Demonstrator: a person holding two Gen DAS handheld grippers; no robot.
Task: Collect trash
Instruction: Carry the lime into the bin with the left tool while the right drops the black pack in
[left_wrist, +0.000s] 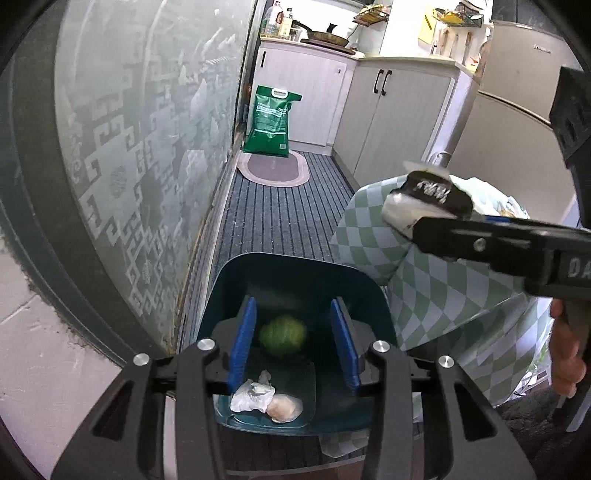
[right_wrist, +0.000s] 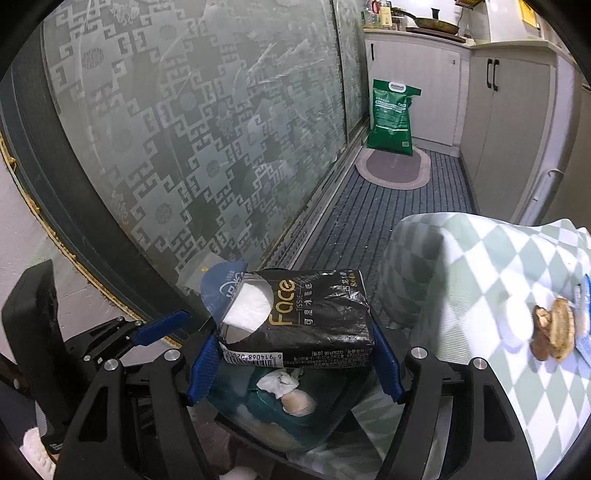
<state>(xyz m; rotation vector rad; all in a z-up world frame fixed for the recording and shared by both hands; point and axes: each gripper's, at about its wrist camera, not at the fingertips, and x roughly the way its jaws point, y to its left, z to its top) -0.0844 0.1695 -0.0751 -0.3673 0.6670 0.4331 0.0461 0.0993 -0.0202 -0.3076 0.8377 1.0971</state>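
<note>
Right gripper (right_wrist: 295, 354) clamps black plastic tissue pack (right_wrist: 299, 317) over dark teal plastic bin (left_wrist: 295, 280). Left gripper (left_wrist: 293, 343) jaws apart, gripping nothing; blurred green ball (left_wrist: 283, 335) between pads, white crumpled tissue (left_wrist: 251, 397) at 6 o'clock.

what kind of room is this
Most likely a narrow home kitchen: pale cabinets under a counter holding a frying pan and bottles, a fridge at one side, and a green sack on the striped floor mat.
</note>
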